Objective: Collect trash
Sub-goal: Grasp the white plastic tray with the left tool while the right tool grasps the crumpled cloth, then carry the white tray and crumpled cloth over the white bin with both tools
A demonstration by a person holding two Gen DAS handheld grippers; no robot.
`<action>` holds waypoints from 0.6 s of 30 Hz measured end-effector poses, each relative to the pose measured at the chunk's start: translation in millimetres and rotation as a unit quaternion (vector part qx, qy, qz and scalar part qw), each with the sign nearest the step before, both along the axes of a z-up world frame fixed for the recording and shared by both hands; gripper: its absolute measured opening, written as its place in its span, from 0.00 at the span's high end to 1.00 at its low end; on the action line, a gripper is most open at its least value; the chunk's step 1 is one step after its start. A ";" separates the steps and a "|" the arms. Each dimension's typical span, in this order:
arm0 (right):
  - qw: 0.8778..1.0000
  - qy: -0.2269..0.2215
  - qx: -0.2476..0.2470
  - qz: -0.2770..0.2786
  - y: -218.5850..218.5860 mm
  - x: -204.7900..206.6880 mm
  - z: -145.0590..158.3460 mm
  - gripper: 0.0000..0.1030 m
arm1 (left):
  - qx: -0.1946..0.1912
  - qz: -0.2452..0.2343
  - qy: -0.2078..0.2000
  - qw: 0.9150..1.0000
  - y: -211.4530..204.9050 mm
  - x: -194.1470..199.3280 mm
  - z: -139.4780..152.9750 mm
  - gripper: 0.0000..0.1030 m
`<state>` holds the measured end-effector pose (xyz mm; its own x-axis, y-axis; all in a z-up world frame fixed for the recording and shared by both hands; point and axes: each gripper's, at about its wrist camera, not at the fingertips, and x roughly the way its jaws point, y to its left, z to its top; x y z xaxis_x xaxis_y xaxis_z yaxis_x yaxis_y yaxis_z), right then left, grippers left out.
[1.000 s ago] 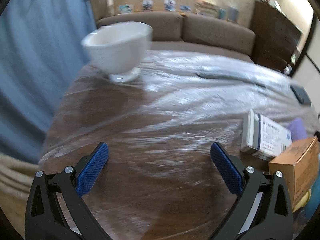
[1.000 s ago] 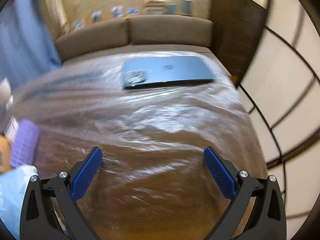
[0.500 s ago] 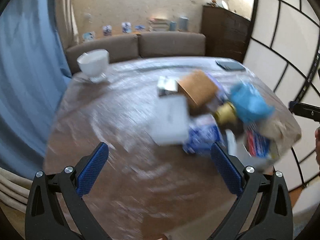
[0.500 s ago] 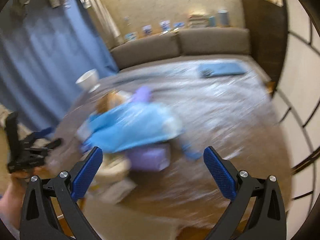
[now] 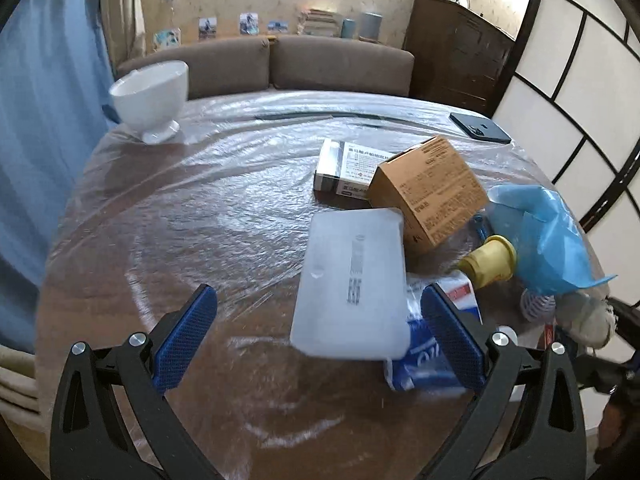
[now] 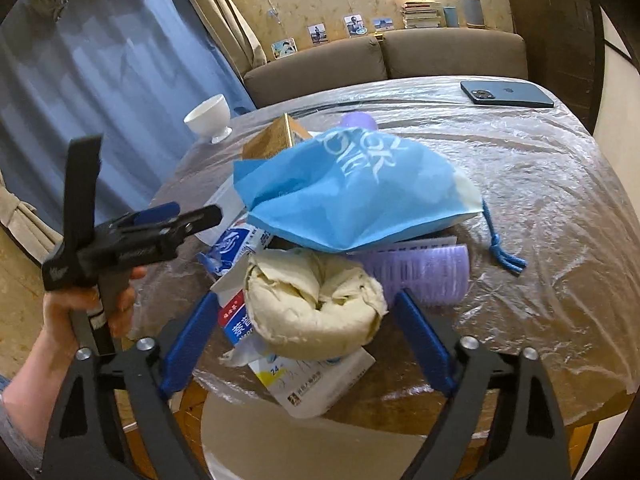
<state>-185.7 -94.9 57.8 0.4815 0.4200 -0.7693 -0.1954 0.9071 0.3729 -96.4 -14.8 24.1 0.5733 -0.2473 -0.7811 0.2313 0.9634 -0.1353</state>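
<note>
A pile of trash lies on the plastic-covered round table (image 5: 200, 208): a white plastic pack (image 5: 352, 284), a brown carton (image 5: 428, 188), a medicine box (image 5: 352, 168), a blue drawstring bag (image 6: 352, 184), a crumpled cream tissue wad (image 6: 312, 304), a purple pack (image 6: 424, 272) and a blue-white milk carton (image 6: 236, 240). My left gripper (image 5: 316, 340) is open, its jaws either side of the white pack's near end. My right gripper (image 6: 308, 340) is open, straddling the tissue wad at the table's near edge. The left gripper also shows in the right wrist view (image 6: 176, 216).
A white footed bowl (image 5: 152, 96) stands at the far left of the table. A dark blue phone (image 6: 508, 94) lies at the far right. A brown sofa (image 5: 264, 64), blue curtain (image 5: 44, 92) and dark cabinet (image 5: 456, 60) stand behind. A white round surface (image 6: 304, 448) sits below the table edge.
Both grippers pulled back from the far table edge and turned toward the trash pile, then closed in on it. Both stay open.
</note>
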 end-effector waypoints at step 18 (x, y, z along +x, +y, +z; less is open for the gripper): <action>0.999 0.012 0.052 0.002 -5.1 4.6 2.3 0.52 | -0.012 -0.051 0.011 0.999 -8.7 8.0 -2.6 0.46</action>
